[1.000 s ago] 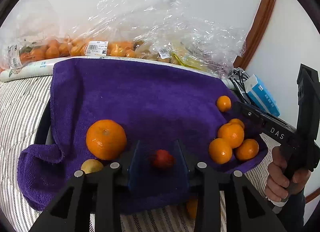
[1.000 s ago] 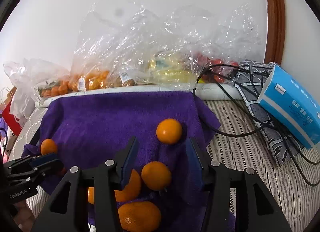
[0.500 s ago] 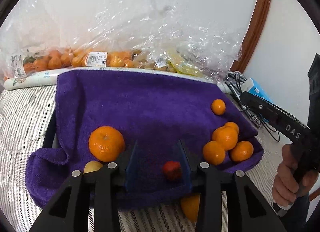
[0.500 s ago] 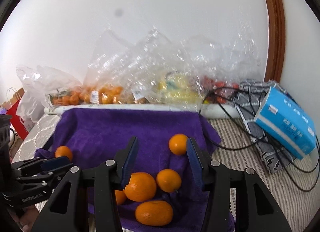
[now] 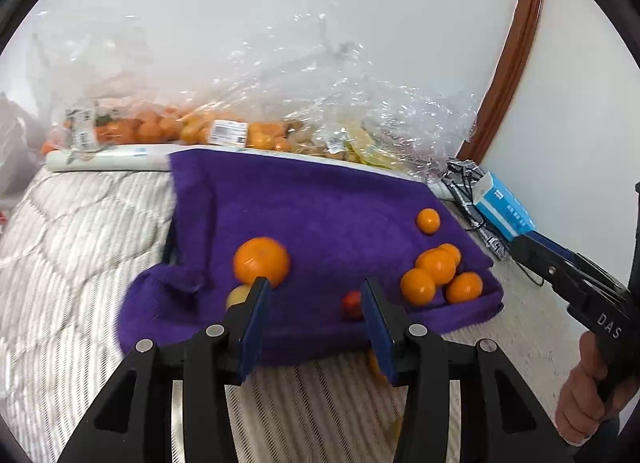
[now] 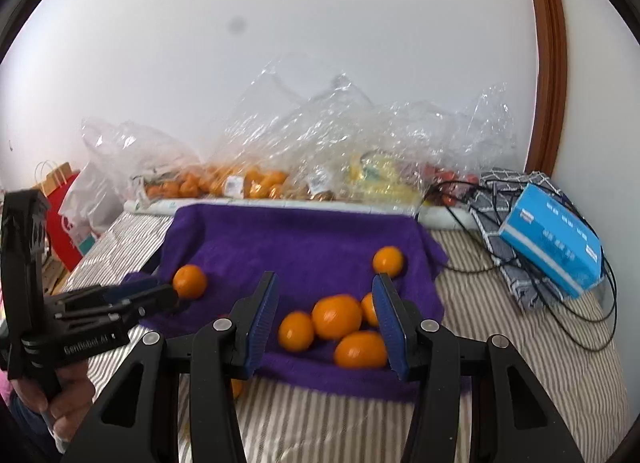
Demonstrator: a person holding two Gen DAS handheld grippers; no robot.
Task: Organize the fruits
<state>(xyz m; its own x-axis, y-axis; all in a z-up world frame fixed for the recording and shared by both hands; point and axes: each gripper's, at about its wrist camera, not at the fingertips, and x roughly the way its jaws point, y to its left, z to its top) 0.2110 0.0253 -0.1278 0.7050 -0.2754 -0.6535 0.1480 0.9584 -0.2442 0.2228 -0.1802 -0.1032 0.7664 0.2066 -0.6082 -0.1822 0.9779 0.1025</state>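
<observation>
On fuzzy purple towel (image 6: 304, 239): round glossy oranges (image 6: 336, 316)

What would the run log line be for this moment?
left gripper: open, empty | right gripper: open, empty | orange cluster: on purple towel | small red fruit: on towel

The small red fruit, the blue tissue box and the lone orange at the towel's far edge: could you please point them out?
small red fruit (image 5: 351, 301), left wrist view, visible left half.
blue tissue box (image 6: 554, 239), right wrist view, top face.
lone orange (image 6: 388, 261), right wrist view, centre.

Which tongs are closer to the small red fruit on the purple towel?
Left. The left tongs have the small red fruit beside one finger; the right tongs hover over the orange cluster.
</observation>
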